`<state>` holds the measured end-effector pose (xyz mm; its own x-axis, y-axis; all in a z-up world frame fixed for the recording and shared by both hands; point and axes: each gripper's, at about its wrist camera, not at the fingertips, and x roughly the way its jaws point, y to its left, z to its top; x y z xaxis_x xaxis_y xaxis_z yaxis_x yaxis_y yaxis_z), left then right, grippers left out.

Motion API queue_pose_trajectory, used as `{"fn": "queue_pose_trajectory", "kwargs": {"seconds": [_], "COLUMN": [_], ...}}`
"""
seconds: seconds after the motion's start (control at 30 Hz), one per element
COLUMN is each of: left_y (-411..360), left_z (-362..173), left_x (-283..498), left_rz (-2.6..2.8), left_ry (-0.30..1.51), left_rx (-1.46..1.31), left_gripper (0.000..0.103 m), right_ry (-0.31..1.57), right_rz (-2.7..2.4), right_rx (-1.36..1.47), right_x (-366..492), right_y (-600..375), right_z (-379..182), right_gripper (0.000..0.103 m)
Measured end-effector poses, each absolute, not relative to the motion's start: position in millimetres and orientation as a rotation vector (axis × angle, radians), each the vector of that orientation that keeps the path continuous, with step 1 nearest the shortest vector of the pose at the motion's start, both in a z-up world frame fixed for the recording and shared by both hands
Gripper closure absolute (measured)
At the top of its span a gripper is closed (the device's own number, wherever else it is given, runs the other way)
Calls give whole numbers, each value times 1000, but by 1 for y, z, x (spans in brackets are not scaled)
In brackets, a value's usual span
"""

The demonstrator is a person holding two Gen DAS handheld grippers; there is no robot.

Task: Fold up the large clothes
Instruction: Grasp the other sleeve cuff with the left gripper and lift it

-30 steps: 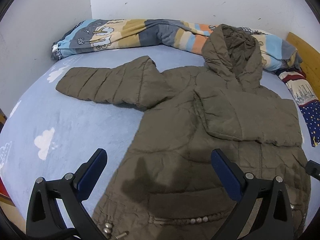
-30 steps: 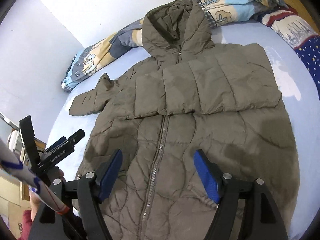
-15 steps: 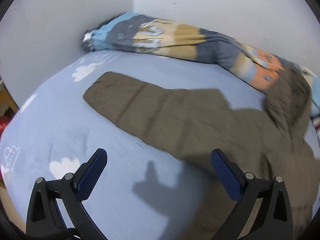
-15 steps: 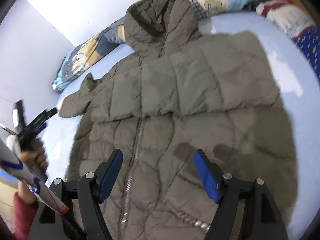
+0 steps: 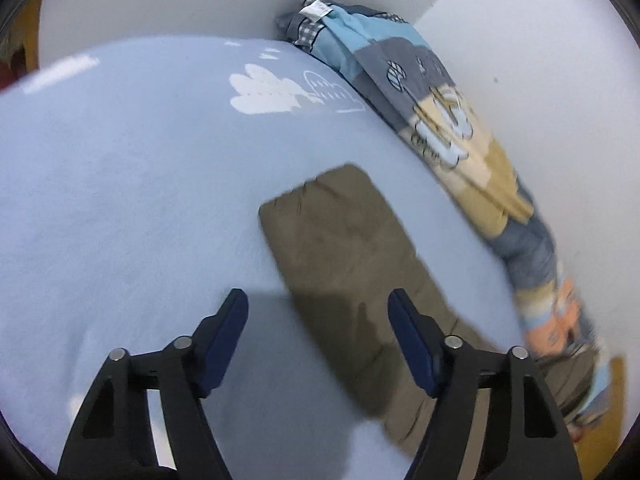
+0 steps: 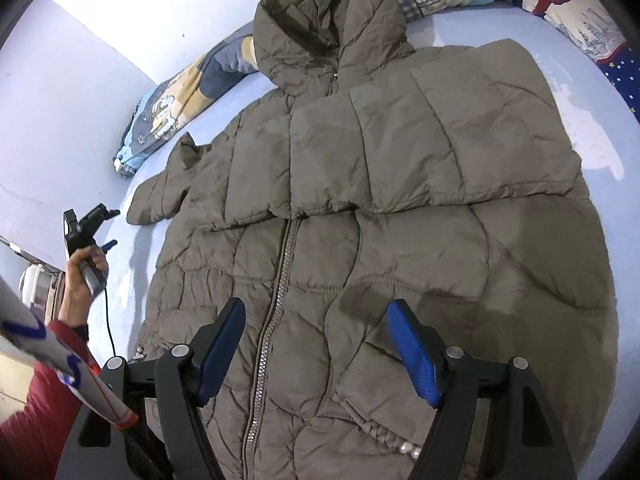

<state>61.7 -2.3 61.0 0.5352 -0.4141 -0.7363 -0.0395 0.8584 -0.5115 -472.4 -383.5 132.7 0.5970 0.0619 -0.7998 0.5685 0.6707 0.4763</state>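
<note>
Holding my left gripper [image 5: 318, 312] with its blue-padded fingers spread wide and nothing between them, I hover above the pale blue bed sheet [image 5: 120, 184]. The end of the coat's outstretched sleeve [image 5: 344, 236] lies just ahead of the fingertips, a little toward my right-hand finger, and it runs back under that finger toward the lower right of the view. The gripper's shadow falls across the sheet and the near part of the sleeve. Beyond the sleeve's cuff a white cloud print [image 5: 264, 90] marks the sheet, and a rolled patterned quilt [image 5: 440, 92] lies along the white wall [image 5: 540, 60] behind it. This view is somewhat blurred.

My right gripper [image 6: 316, 320] is also spread open and empty, poised over the lower front of the olive hooded down coat [image 6: 400, 168]. The coat lies flat, front up, on the bed, its zipper [image 6: 276, 300] running up between my two fingers, nearer the left one. One sleeve is folded across the chest [image 6: 440, 152], the hood [image 6: 320, 20] points away from me toward the wall, and the other sleeve stretches out to the left. Near that sleeve's end, seen from this side, my left hand [image 6: 82, 276] grips the left gripper's handle, just beside the coat's edge. A star-patterned blanket [image 6: 600, 48] sits at the far right.
</note>
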Motion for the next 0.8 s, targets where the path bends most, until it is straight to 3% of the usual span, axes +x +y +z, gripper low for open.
{"fn": "queue_pose_trajectory", "kwargs": {"seconds": [0.2,0.43,0.47,0.53,0.8], "left_y": [-6,-9,-11,-18,-38], "left_z": [15,-3,-2,0,65], "left_x": [92,106,106,103,74], "left_rz": [-270,-321,-303,-265,-305], "left_ry": [1026,948,934,912,817], "left_rx": [-649,-732,-709,-654,-554], "left_gripper": [44,46,66,80,85], "right_ry": [940,946,947,947,892], "right_rz": [-373,-383,-383,-390,-457], "right_rx": [760,786,784,787,773], "right_x": [-466,-456,-455,-453,-462], "right_y": [-385,-394,-394,-395,-406], "right_z": [122,113,112,111,126], "right_gripper": [25,25,25,25,25]}}
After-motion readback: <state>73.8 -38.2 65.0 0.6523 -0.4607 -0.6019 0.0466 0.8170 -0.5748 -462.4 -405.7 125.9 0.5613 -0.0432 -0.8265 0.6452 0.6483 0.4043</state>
